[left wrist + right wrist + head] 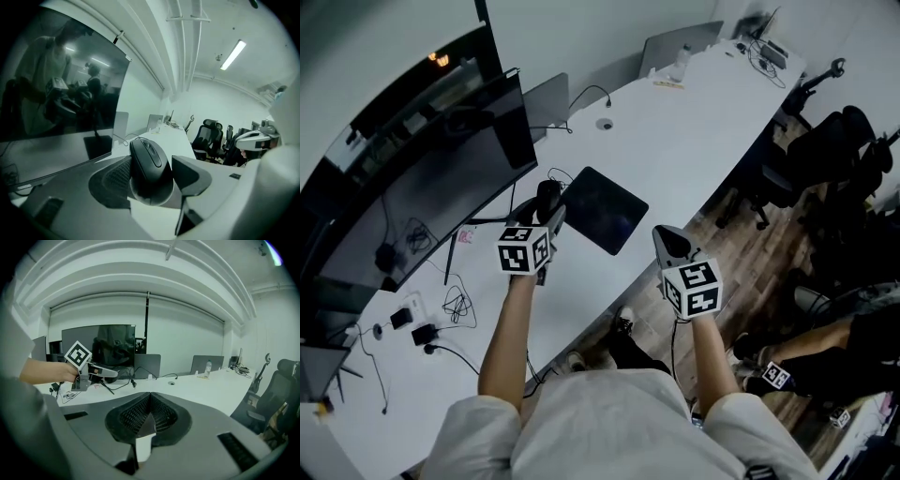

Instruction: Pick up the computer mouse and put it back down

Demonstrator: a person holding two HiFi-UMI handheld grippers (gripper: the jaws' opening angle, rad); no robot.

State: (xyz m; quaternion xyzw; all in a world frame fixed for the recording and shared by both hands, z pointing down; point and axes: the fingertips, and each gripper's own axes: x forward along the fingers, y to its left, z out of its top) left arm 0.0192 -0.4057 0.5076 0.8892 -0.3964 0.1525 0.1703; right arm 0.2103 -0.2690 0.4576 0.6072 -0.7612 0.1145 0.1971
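Observation:
The black computer mouse point(149, 164) sits between the jaws of my left gripper point(151, 174), which is shut on its sides, and is lifted off the white desk point(176, 140). In the head view the mouse point(547, 198) hangs just left of the dark mouse pad point(602, 209), with my left gripper point(546, 208) round it. My right gripper point(667, 240) hovers over the desk's near edge to the right, shut and empty. In the right gripper view its jaws point(150, 409) meet with nothing between them, and the left gripper point(91, 373) shows at the far left.
A wide curved monitor point(422, 187) stands along the left of the desk point(675, 141), with cables and chargers point(422, 323) in front of it. Laptops point(680, 39) and a bottle point(680, 62) are at the far end. Office chairs point(834, 150) and a seated person's legs point(825, 342) are on the right.

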